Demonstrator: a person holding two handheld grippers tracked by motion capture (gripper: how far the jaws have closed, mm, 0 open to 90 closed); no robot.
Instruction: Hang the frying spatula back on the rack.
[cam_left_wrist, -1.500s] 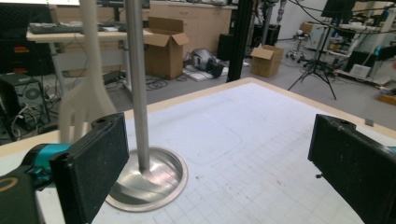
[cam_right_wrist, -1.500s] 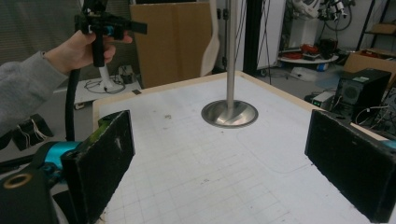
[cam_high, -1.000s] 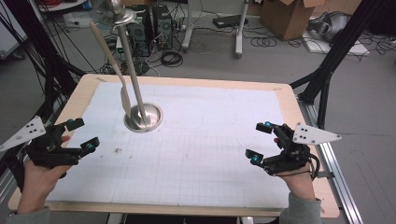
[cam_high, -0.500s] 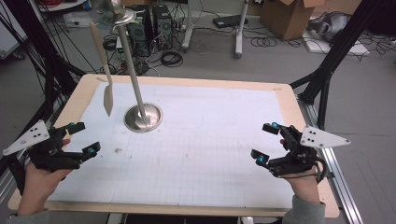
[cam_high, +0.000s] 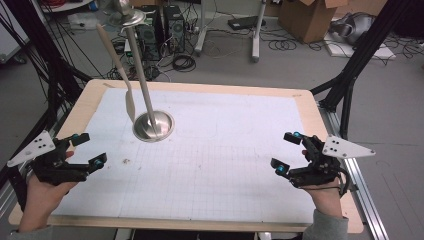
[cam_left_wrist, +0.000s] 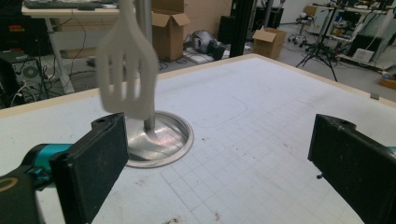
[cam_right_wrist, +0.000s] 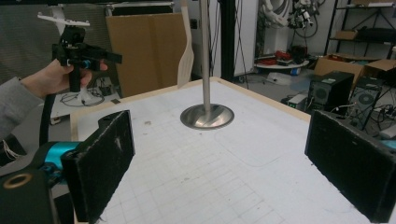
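**Both grippers wide open, spatula hanging by the stand**

I hold my left gripper (cam_high: 82, 150) near the table's (cam_high: 210, 90) left edge, its jaws spread wide with nothing between them. My right gripper (cam_high: 287, 152) sits near the right edge, jaws equally far apart and empty. Both hover just over the white gridded mat (cam_high: 225, 165).

Ahead of my left gripper stands a metal stand (cam_high: 154, 125): a round dished base on the mat with a thin pole rising from its middle. A pale slotted spatula (cam_left_wrist: 125, 70) hangs beside the pole, blade downward, its tip clear of the mat and just left of the base in the high view. It looks blurred in my left gripper view.
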